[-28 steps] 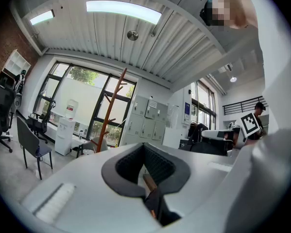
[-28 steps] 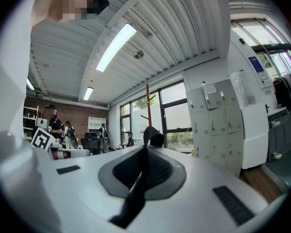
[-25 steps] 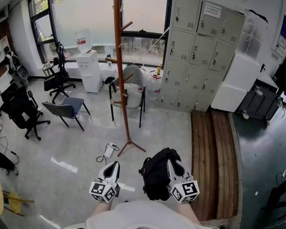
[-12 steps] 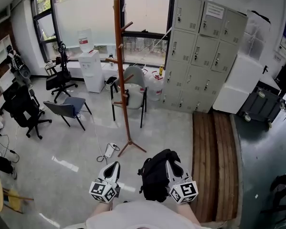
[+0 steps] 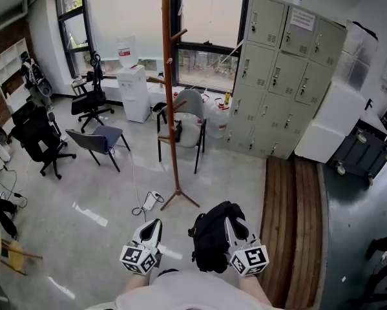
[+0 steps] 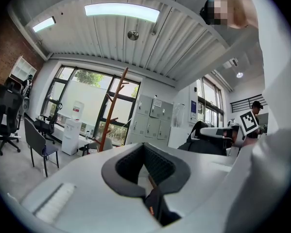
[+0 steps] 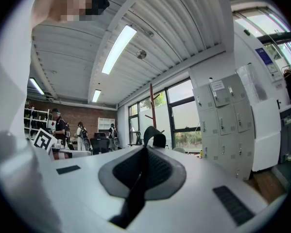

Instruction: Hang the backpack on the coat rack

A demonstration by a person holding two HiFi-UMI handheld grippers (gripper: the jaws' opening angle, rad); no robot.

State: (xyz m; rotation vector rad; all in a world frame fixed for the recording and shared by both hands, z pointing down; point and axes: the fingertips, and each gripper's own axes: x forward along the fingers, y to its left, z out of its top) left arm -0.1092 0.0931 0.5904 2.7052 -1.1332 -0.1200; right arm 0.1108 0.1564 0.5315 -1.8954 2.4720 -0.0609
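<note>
- Backpack, black, hangs low in front of the person, just L of the R gripper and off the floor.
- R gripper view: jaws pinched tight on a black strap running down between the pads. A strap loop pokes up past the tips, so the R claw has the bag.
- L gripper sits beside the bag w/ a gap between them. Its jaws look closed and empty in the L gripper view, though the pad line is hard to read there.
- Both grippers point level, toward the coat rack.
- Rack is a tall brown pole w/ pegs, feet on the pale floor, well apart from the bag and bare.
- White cable box lies near the rack's feet.
- Chair stands right behind the pole.
- Grey lockers are to the R and the water cooler to the L by the windows.
</note>
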